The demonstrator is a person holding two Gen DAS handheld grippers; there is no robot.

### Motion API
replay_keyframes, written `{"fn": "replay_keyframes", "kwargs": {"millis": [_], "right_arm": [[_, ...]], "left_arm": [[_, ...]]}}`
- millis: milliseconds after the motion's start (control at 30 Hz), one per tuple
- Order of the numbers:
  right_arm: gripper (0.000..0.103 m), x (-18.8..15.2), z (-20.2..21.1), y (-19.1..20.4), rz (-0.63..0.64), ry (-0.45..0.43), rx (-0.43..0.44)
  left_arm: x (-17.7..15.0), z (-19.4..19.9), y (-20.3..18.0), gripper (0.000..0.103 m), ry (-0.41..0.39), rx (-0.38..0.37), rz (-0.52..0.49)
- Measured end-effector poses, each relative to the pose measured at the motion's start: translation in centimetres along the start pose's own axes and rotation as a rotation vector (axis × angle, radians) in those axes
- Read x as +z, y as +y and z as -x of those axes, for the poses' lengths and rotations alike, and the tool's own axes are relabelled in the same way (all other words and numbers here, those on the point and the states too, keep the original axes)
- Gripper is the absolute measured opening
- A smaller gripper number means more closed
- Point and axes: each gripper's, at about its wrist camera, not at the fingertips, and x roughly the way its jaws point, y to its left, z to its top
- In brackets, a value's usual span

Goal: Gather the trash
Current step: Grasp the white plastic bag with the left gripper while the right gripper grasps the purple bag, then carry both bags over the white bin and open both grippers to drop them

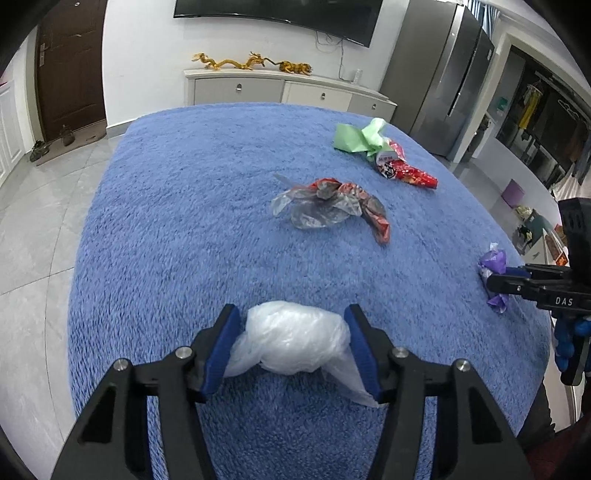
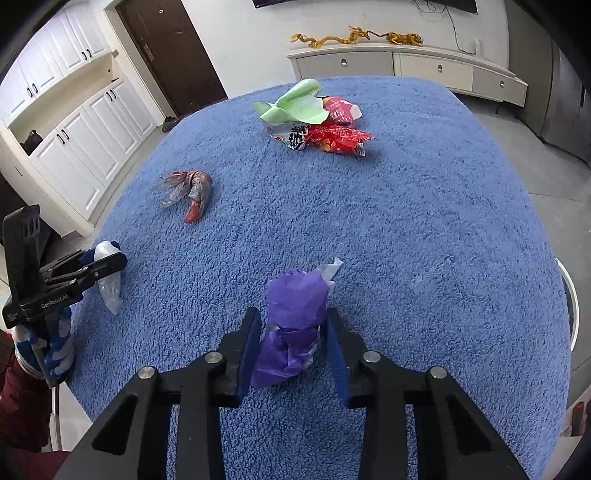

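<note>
My left gripper (image 1: 291, 325) is shut on a crumpled white plastic bag (image 1: 295, 338) just above the blue fuzzy table cover (image 1: 184, 221). It also shows in the right wrist view (image 2: 110, 264), with the white bag (image 2: 109, 286) hanging from it. My right gripper (image 2: 293, 325) is shut on a purple wrapper (image 2: 293, 317); it shows at the right edge of the left wrist view (image 1: 496, 282) with the purple wrapper (image 1: 493, 260). A red-and-clear twisted wrapper (image 1: 332, 205) (image 2: 190, 194) lies mid-table. A green paper (image 1: 360, 138) (image 2: 295, 105) and red snack bags (image 1: 404, 166) (image 2: 332, 134) lie farther back.
A white low cabinet (image 1: 288, 90) with golden dragon figures (image 1: 251, 62) stands behind the table, under a wall television (image 1: 277, 14). A steel refrigerator (image 1: 443, 81) is at the back right. A brown door (image 2: 170, 51) and white cupboards (image 2: 74, 140) are on the left. A round white rim (image 2: 570, 295) shows at the table's right edge.
</note>
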Motion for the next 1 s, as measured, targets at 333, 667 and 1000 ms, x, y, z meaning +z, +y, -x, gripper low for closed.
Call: {"fn": "replay_keyframes", "kwargs": {"millis": [333, 667, 1000], "right_arm": [[0.027, -0.5, 2.2, -1.0, 0.014, -0.060, 0.022], [0.027, -1.0, 7.0, -8.7, -0.109, -0.177, -0.050], [0.027, -3.8, 11.5, -22.0, -0.348, -0.261, -0.213]], "left_arm": [[0.4, 1.6, 0.4, 0.034, -0.058, 0.021, 0.107], [5.0, 1.1, -6.1, 0.034, -0.075, -0.072, 0.027], [11.9, -7.0, -22.3, 0.034, 0.033, -0.273, -0.194]]}}
